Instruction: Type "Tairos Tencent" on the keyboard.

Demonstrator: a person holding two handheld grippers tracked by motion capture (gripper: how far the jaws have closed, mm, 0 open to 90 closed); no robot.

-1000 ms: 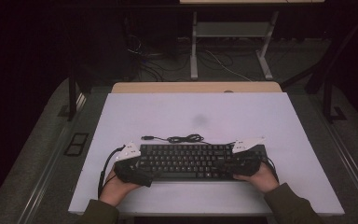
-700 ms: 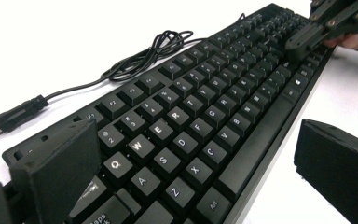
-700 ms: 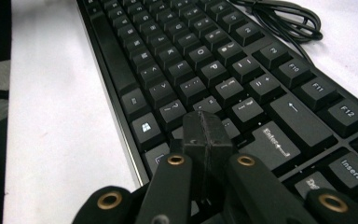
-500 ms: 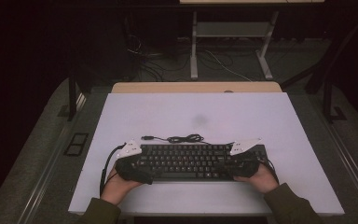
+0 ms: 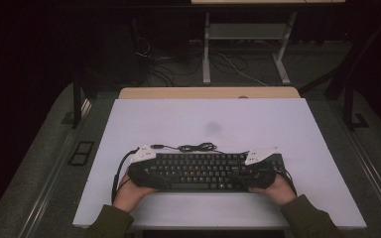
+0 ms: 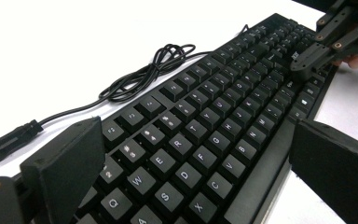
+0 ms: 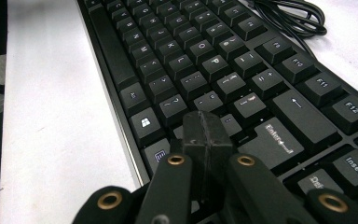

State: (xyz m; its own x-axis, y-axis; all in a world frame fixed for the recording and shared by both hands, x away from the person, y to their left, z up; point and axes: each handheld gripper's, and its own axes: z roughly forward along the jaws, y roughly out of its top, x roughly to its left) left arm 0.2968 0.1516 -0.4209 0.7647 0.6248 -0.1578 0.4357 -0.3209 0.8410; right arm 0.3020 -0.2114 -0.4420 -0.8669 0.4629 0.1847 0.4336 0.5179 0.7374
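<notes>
A black keyboard (image 5: 203,171) lies near the front edge of the white table (image 5: 208,119), its cable (image 5: 196,147) coiled just behind it. My left gripper (image 5: 151,173) is open at the keyboard's left end. In the left gripper view its jaws straddle the keyboard (image 6: 205,107), one at the back edge, one past the front edge, with table showing in the gap at the front. My right gripper (image 5: 250,173) is shut with nothing in it. Its tips (image 7: 207,135) sit over the keys left of Enter on the keyboard (image 7: 205,56). From the left gripper view, the right gripper (image 6: 307,58) looks to touch the keys.
The cable (image 6: 144,74) ends in a loose plug (image 6: 9,137) lying on the table behind the keyboard's left end. A wooden tabletop edge (image 5: 208,92) adjoins the far side. Desk legs and floor cables (image 5: 248,49) lie beyond. Both hands rest at the table's front edge.
The left gripper has edged slightly right along the keyboard's left end. The keyboard and the right gripper have hardly moved.
</notes>
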